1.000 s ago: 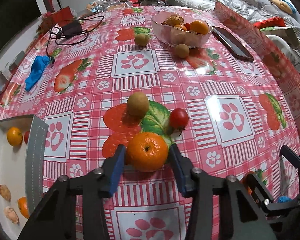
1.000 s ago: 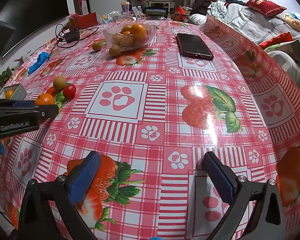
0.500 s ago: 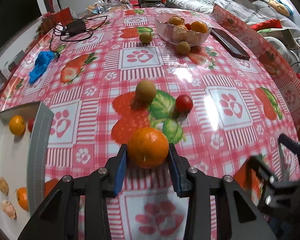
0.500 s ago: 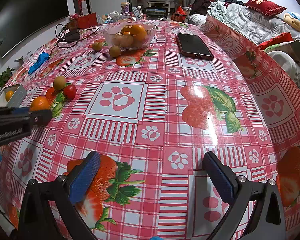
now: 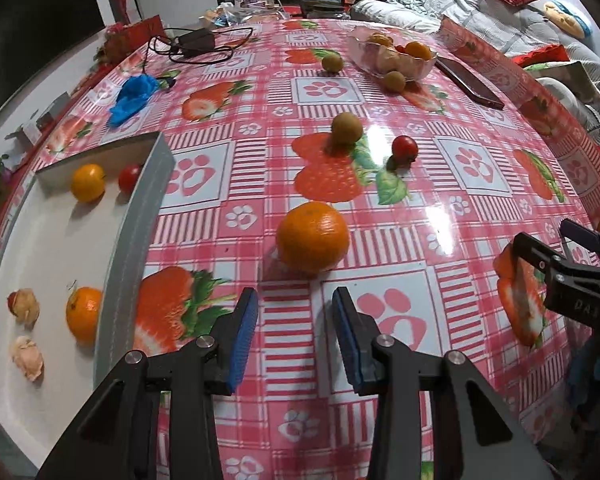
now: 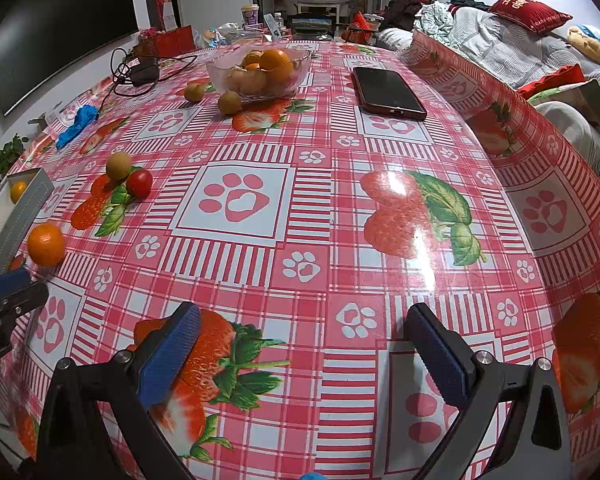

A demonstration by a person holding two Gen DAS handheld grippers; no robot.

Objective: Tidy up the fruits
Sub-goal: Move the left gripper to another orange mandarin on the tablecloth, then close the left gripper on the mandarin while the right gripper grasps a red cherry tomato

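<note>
Left wrist view looks across a desk (image 5: 380, 248) covered in a glossy red-and-white checked cloth printed with paw prints and strawberries, glare spots shining on it. The left claw (image 5: 296, 328) is open, its blue pads holding nothing; the orange (image 5: 313, 237) sits on the cloth just ahead of the pads, apart from them. Farther off lie a brown fruit (image 5: 346, 128) and a cherry tomato (image 5: 404, 147). To the left stands a grey-walled tray (image 5: 140, 216) holding small oranges, a tomato and pale peeled fruit. At the far end are a glass bowl (image 5: 392, 58) of fruit, a phone (image 5: 470, 84), a blue cloth (image 5: 134, 94) and a black charger with cable (image 5: 196, 42).

Right wrist view shows the right claw (image 6: 300, 346) spread wide and empty above the cloth. A sofa (image 6: 500, 40) with a red cushion (image 6: 530, 14) lies beyond the desk's right edge, and a dark screen (image 6: 60, 28) hangs on the left wall.
</note>
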